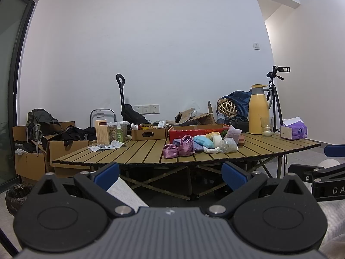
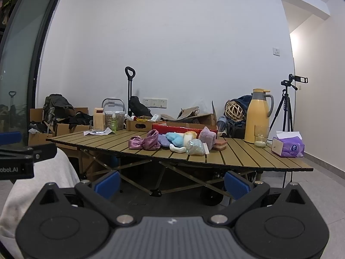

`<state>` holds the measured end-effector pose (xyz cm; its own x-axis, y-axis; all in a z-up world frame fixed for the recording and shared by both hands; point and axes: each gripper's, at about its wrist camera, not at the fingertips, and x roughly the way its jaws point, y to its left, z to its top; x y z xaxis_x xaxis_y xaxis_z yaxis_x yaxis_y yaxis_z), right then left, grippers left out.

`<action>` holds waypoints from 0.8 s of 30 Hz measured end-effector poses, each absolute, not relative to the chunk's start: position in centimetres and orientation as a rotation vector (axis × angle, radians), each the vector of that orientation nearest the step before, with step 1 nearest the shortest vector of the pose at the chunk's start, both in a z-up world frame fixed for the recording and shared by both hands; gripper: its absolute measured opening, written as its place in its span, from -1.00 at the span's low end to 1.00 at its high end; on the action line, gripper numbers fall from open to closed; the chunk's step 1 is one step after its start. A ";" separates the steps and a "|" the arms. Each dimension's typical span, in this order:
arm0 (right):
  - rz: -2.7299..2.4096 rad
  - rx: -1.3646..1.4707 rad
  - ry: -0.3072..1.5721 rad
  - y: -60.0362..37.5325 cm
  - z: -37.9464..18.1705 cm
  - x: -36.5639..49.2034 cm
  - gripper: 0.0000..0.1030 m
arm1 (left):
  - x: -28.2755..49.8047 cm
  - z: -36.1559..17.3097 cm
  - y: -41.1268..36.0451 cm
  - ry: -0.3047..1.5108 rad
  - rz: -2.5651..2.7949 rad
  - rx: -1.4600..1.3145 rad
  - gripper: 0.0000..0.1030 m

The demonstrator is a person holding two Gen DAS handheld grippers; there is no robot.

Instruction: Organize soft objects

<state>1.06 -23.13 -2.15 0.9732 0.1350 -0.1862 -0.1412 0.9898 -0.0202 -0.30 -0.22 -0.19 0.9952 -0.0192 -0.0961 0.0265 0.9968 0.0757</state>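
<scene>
A heap of soft things lies on the slatted folding table (image 1: 138,151) (image 2: 237,157): a purple satin bow (image 1: 179,147) (image 2: 144,143), a light blue plush piece (image 1: 202,141) (image 2: 175,139), a white cloth (image 1: 211,150) (image 2: 177,149), a clear plastic bag (image 1: 229,145) (image 2: 196,147) and a pink fluffy pad (image 1: 234,133) (image 2: 207,136). Behind the heap stands a red box (image 1: 194,131) (image 2: 170,127). My left gripper (image 1: 170,176) and right gripper (image 2: 171,183) are both open, empty, held well short of the table's near edge.
A yellow thermos (image 1: 258,109) (image 2: 257,116), a glass (image 1: 267,127) (image 2: 261,136) and a purple tissue pack (image 1: 294,130) (image 2: 287,146) stand at the table's right end. A cardboard tray (image 1: 148,133), jars and bottles sit at the back left. Cardboard boxes, bags and a tripod (image 2: 285,105) surround the table.
</scene>
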 end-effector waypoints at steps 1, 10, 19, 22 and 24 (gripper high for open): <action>0.140 -0.034 0.186 -23.1 -2.2 1.0 1.00 | -0.3 -0.2 -0.2 0.095 -0.023 0.077 1.00; 0.134 -0.044 0.153 -23.2 -1.7 1.3 1.00 | 0.6 0.4 -0.1 0.078 -0.014 0.073 1.00; 0.107 -0.070 0.085 -23.5 -0.2 4.5 1.00 | 6.7 0.5 0.1 0.155 -0.059 0.049 1.00; 0.096 -0.050 0.098 -24.3 0.3 7.1 1.00 | 9.7 0.8 0.4 0.169 -0.056 0.053 1.00; 0.090 -0.037 0.104 -24.9 0.8 9.3 1.00 | 12.2 1.2 0.8 0.176 -0.053 0.043 1.00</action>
